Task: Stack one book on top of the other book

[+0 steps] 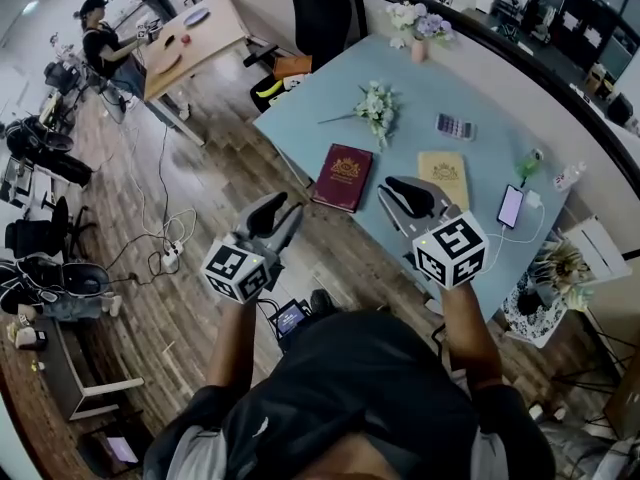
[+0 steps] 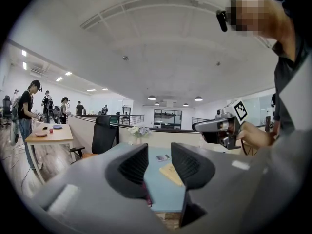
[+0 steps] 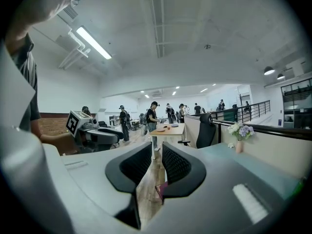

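Two books lie apart on the teal table (image 1: pixel 330 98): a maroon book (image 1: pixel 342 177) near the front edge and a tan book (image 1: pixel 444 176) to its right. My left gripper (image 1: pixel 288 208) hangs off the table's front edge, left of the maroon book, jaws a little apart and empty. Through its gap (image 2: pixel 159 162) I see the tan book (image 2: pixel 173 172) and a sliver of the maroon book (image 2: pixel 145 194). My right gripper (image 1: pixel 393 186) hovers over the front edge between the books, shut and empty (image 3: pixel 157 162). The maroon book (image 3: pixel 160 190) shows below its jaws.
On the table lie a white bouquet (image 1: pixel 377 108), a calculator (image 1: pixel 455 126), a phone (image 1: pixel 511 206) on a cable and a flower vase (image 1: pixel 418 30). A black chair (image 1: pixel 320 13) stands behind it. A person works at a wooden table (image 1: pixel 195 38) far left. Cables cross the floor (image 1: pixel 165 238).
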Demonstrator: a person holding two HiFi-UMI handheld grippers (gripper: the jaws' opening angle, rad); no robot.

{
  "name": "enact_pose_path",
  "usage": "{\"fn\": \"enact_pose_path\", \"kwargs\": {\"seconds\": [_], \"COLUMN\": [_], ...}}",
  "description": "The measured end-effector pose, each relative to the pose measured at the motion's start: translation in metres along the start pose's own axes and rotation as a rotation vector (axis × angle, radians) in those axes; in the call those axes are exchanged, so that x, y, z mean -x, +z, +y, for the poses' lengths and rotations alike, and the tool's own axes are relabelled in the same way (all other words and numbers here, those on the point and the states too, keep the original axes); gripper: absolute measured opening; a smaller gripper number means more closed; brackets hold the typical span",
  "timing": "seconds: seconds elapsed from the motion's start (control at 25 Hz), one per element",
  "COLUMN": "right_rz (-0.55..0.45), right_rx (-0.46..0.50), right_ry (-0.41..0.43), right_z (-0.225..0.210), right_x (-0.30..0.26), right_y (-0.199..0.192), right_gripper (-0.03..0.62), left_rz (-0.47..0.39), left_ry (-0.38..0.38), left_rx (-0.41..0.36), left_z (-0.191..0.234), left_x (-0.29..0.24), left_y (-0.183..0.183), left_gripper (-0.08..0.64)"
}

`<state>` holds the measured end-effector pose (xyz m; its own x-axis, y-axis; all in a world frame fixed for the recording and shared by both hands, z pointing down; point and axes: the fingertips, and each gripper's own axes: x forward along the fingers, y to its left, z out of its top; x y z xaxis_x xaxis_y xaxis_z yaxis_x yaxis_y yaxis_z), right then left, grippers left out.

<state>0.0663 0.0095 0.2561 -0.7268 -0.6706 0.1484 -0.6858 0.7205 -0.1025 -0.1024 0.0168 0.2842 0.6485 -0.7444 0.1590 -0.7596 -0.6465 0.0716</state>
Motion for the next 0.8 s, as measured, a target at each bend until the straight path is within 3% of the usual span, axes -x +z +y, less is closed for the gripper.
{"fn": "enact_pose_path", "kwargs": {"seconds": [0.4, 0.8], "right_rz": [0.031, 0.064], "right_rx": [-0.016, -0.034], "right_ry": [-0.103, -0.214], "right_z": [-0.008, -0.014], "right_x": [-0.052, -0.112], "right_y": [0.005, 0.007], "right_gripper": [0.051, 0.051], "left_rz": [-0.022, -0.006], "left_ry": [-0.107, -0.242], "left_rx": [0.050, 0.026], "left_z": [0.062, 0.130], "left_x": [-0.029, -0.072], "left_y": [0.007, 0.012], "left_gripper": [0.202, 0.202]}}
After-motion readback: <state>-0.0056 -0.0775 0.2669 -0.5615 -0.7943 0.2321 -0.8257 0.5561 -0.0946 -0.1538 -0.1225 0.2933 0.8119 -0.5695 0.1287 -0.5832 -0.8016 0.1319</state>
